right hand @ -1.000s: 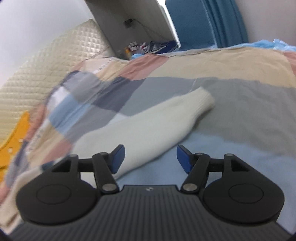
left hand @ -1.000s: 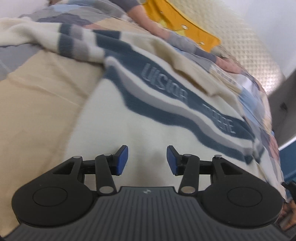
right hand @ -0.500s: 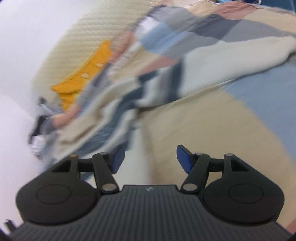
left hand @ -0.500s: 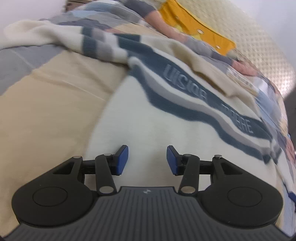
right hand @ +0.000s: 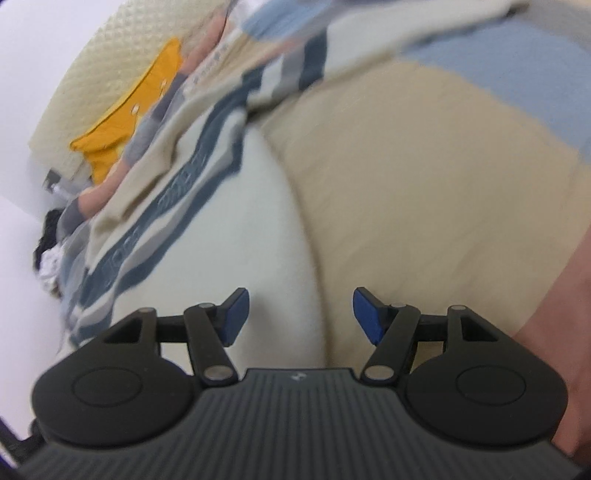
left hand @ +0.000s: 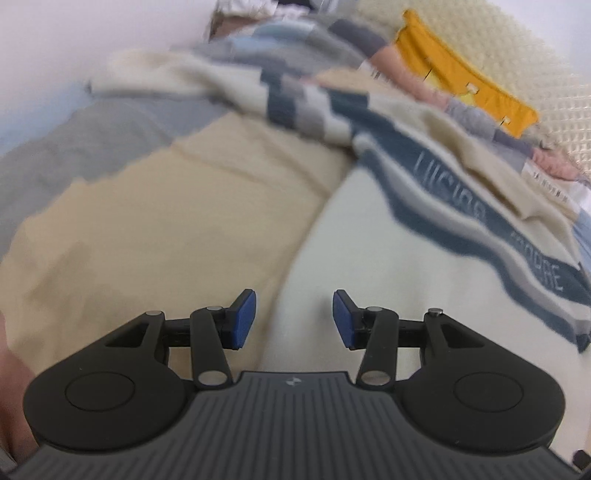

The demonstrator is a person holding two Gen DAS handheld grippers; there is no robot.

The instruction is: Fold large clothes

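A cream sweater [left hand: 388, 251] with wavy navy and grey stripes and lettering lies spread on a patchwork bedspread [left hand: 166, 221]. Its sleeve [left hand: 192, 77] stretches to the upper left in the left wrist view. My left gripper [left hand: 293, 319] is open and empty, low over the sweater's left side edge near the hem. The sweater also shows in the right wrist view [right hand: 240, 229], with its other sleeve [right hand: 406, 22] at the top. My right gripper [right hand: 299, 314] is open and empty, over the sweater's right side edge.
A yellow cloth [left hand: 465, 77] lies by the quilted cream headboard [left hand: 546, 74]; it also shows in the right wrist view [right hand: 129, 114]. The bedspread's beige patch [right hand: 424, 184] lies right of the sweater. A dark heap of things [right hand: 51, 236] sits at the left bed edge.
The right gripper swung from the sleeve end to the sweater's right side edge. The left gripper slid left to the sweater's left edge. Both stayed open.
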